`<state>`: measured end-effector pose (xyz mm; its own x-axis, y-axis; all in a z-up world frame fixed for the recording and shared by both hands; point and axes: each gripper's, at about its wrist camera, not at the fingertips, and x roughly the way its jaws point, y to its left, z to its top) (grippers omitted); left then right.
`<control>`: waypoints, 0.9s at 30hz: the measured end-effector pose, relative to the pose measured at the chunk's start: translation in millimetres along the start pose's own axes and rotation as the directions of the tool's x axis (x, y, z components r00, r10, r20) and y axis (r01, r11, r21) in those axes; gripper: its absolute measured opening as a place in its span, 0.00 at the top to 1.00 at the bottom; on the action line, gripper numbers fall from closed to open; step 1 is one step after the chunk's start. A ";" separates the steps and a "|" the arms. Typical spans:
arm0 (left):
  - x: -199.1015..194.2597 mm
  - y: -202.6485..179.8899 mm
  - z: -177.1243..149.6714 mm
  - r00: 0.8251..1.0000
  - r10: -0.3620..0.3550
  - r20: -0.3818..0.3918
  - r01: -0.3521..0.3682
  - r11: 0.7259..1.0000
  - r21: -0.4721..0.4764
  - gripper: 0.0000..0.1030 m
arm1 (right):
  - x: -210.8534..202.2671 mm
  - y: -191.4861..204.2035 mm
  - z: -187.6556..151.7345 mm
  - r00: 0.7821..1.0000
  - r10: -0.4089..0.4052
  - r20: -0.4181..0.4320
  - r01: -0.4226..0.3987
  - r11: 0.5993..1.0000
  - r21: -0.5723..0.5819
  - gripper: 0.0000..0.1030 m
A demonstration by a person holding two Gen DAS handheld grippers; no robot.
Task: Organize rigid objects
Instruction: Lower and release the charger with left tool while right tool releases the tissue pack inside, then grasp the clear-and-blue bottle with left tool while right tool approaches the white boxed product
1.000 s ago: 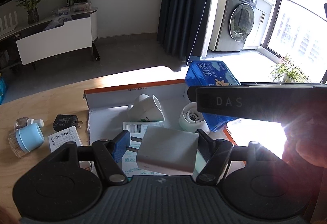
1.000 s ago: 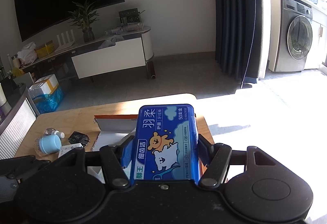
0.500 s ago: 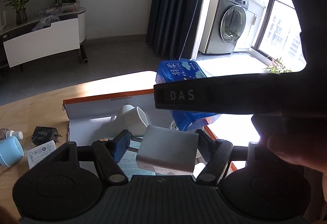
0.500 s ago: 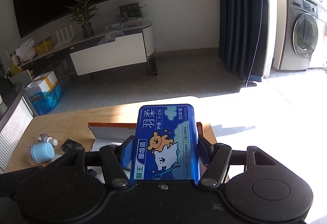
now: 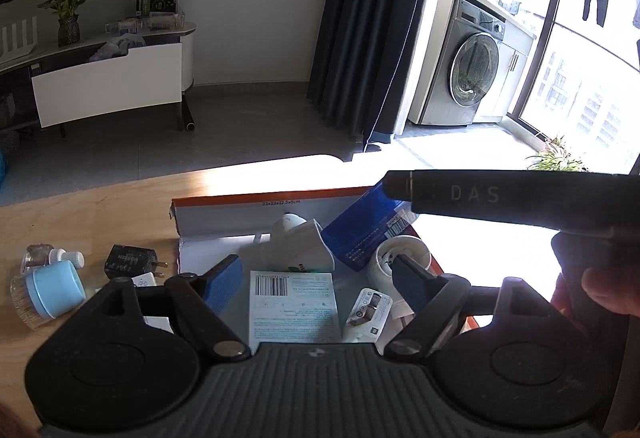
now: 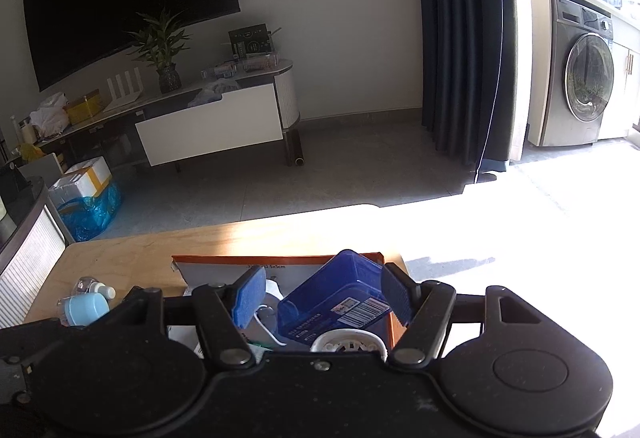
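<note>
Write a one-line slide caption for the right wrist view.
Open right gripper above a blue box lying tilted in the cardboard tray.

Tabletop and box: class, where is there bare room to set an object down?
Bare wooden table lies beyond the black plug and blue-capped jar, left of the box. The box is crowded: blue case, white cup, leaflet.

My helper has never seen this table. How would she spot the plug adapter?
Start at the orange-edged cardboard box on the wooden table. Just outside its left wall lies the plug adapter: small, black, two metal prongs, unlike the pale blue-capped jar further left.
</note>
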<state>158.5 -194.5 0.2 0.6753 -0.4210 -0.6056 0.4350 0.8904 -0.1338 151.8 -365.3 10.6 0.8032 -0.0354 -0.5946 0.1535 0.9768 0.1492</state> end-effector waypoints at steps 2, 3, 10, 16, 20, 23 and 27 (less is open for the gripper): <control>-7.0 7.5 -1.0 1.000 0.023 0.000 -0.023 1.000 -0.020 0.18 | -4.9 3.3 -0.6 1.000 -0.002 0.008 0.002 1.000 0.003 0.25; -11.0 11.5 -1.8 0.999 0.033 0.003 -0.033 0.999 -0.025 0.18 | -6.9 4.8 -0.8 1.000 0.001 0.008 -0.001 1.000 0.007 0.25; -37.3 41.8 -9.9 0.994 0.111 0.013 -0.110 0.991 -0.081 0.17 | -13.3 31.0 -8.7 0.999 0.040 0.002 -0.040 0.999 -0.023 0.23; -54.5 66.4 -16.6 0.986 0.168 0.017 -0.165 0.980 -0.115 0.17 | -8.7 57.7 -17.0 0.996 0.083 -0.024 -0.084 0.995 -0.044 0.23; -66.0 84.2 -23.7 0.979 0.202 0.021 -0.197 0.971 -0.134 0.17 | -3.8 76.8 -22.9 0.993 0.108 -0.043 -0.110 0.992 -0.065 0.23; -71.6 97.2 -30.1 0.974 0.227 0.015 -0.222 0.963 -0.150 0.17 | -2.3 89.3 -27.2 0.990 0.127 -0.053 -0.131 0.989 -0.075 0.23; -75.1 116.6 -38.3 0.965 0.263 -0.005 -0.259 0.948 -0.182 0.16 | 0.2 103.0 -32.1 0.986 0.153 -0.068 -0.159 0.982 -0.097 0.23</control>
<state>135.7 -52.4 0.0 0.7630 -0.1712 -0.6233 0.1288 0.9852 -0.1130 149.3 -257.9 0.5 0.7763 0.1290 -0.6170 -0.0331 0.9858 0.1645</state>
